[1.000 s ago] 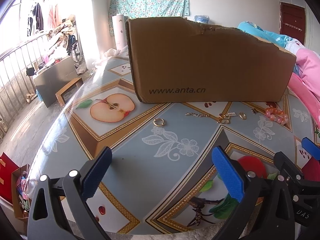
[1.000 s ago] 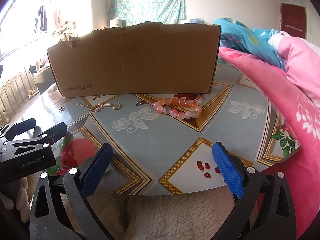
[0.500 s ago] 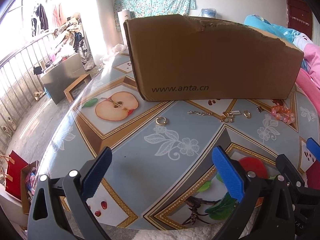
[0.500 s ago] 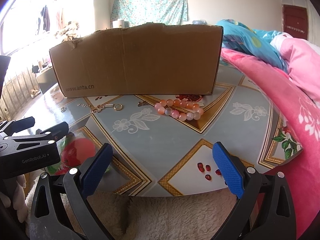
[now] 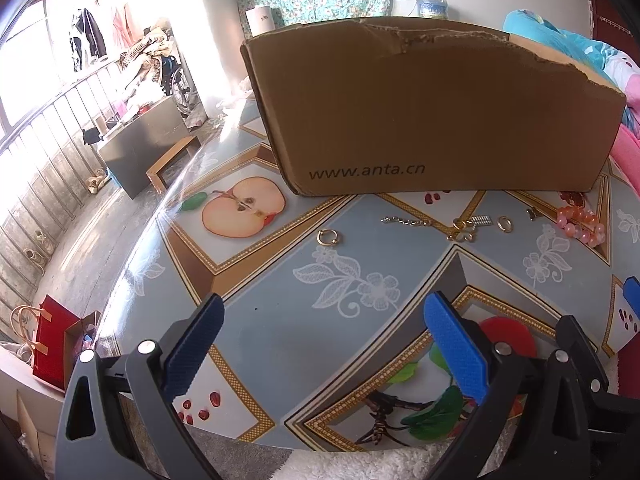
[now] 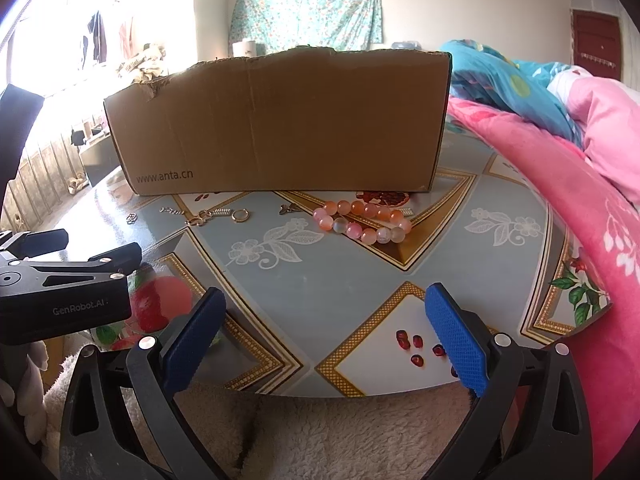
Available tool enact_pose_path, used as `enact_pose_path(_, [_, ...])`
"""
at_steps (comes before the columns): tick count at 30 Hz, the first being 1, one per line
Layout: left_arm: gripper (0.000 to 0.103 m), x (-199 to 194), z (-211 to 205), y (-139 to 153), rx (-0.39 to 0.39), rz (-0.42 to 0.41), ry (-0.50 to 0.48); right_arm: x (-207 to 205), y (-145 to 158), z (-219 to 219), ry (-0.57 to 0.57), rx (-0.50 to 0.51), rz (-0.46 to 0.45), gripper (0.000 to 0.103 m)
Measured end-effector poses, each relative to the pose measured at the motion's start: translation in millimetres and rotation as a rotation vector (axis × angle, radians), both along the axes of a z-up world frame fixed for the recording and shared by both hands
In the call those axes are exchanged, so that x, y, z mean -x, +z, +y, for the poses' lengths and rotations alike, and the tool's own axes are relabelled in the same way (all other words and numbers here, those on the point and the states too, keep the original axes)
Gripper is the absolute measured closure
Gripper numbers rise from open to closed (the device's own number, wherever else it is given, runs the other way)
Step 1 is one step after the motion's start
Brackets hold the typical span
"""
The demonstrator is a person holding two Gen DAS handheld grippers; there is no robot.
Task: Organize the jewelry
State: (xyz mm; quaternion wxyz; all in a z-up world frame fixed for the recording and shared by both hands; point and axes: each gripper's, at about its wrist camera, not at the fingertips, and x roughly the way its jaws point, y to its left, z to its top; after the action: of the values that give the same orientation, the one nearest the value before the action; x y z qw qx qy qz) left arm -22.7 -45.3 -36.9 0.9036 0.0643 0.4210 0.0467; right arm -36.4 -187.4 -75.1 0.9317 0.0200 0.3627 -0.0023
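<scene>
So compared to a second ago, our left claw [image 5: 320, 344] has pushed in closer over the desk [image 5: 400, 264]: the cardboard box [image 5: 432, 120] fills more of its view and the jewelry sits higher and bigger. Our right claw [image 6: 322, 334] barely budged, maybe crept in a touch.

Both claws are spread wide apart with nothing in them, hovering over the near edge of the desk.

The jewelry is strung out in a row just in front of the box. Left to right we've got a gold ring [image 5: 329, 237] off on its own, a short chain [image 5: 405, 221], a little tangle of gold clasp bits [image 5: 464, 231] with a small silver bar [image 5: 481, 220] touching it, a gold hoop [image 5: 504, 224], a tiny charm [image 6: 291, 208], and the pink bead bracelet [image 6: 362, 221] at the right end, near the pink blanket [image 6: 560, 184].

Handling-wise, we reckon everything here is super light. The bracelet looks easiest: chunky round beads, floppy, probably slick, so we'd pinch across one side of the loop and let the rest dangle. The ring and hoop lie flat on a glossy top, so they'll likely skate away; we'd come down straight with the pads either side. The chain is limp, grab mid-length. The tangle might drag its neighbour along.
</scene>
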Motion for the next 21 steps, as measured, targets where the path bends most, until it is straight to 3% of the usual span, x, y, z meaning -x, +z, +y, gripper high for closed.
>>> enact_pose_path(10, [0.004, 4, -13, 2, -0.101, -0.029, -0.015, -2, -2, -4, 0.006, -0.008, -0.005, 0.008])
enact_pose_path(15, [0.004, 7, -26, 1, -0.22, -0.058, -0.066, 2, -3, -3, 0.021, -0.006, -0.01, 0.008])
enact_pose_path(21, [0.004, 4, -28, 2, -0.238, -0.055, -0.065, 4, -4, -4, 0.039, -0.008, -0.012, 0.008])
